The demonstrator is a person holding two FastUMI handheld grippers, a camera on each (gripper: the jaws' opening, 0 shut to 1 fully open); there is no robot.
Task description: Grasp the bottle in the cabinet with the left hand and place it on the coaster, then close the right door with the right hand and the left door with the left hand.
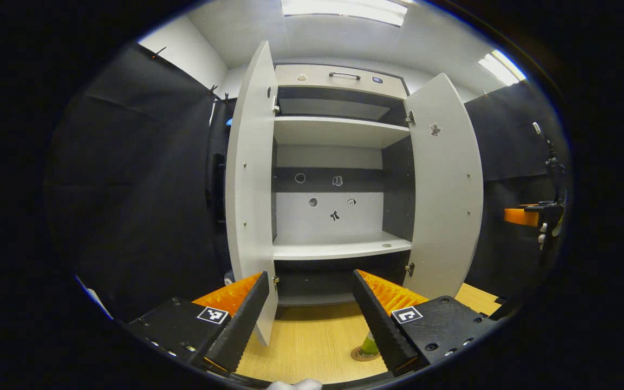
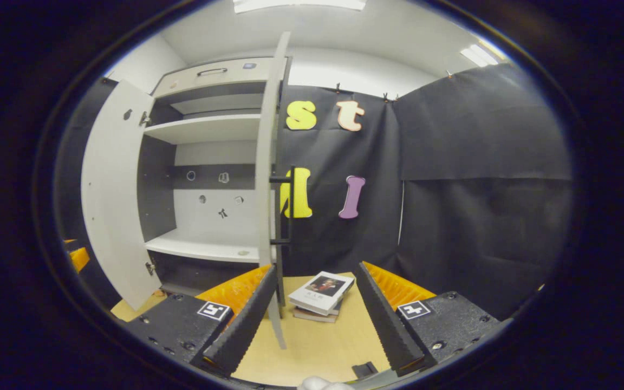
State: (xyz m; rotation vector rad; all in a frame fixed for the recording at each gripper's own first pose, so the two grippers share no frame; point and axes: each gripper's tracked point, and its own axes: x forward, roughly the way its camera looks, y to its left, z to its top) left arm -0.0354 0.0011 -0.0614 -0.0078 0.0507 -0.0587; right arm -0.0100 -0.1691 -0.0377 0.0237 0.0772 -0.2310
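Observation:
The white cabinet [image 1: 339, 135] stands with both doors wide open and its shelves bare. A green bottle [image 1: 369, 343] stands on a round coaster [image 1: 359, 356] on the wooden table, partly hidden behind my left gripper's right finger. My left gripper [image 1: 309, 275] is open and faces the cabinet, with the left door [image 1: 249, 189] just beyond its left finger. My right gripper [image 2: 316, 268] is open too. The right door [image 2: 267, 179] shows edge-on, with its black handle [image 2: 290, 206], and its lower corner hangs between the fingers, close to the left one. The right gripper's orange body [image 1: 523, 216] appears far right.
Two stacked books [image 2: 323, 292] lie on the table [image 2: 317, 341] right of the cabinet. A small black object [image 2: 365, 369] sits near the table's front edge. Black cloth walls close in both sides. A drawer [image 1: 339, 77] tops the cabinet.

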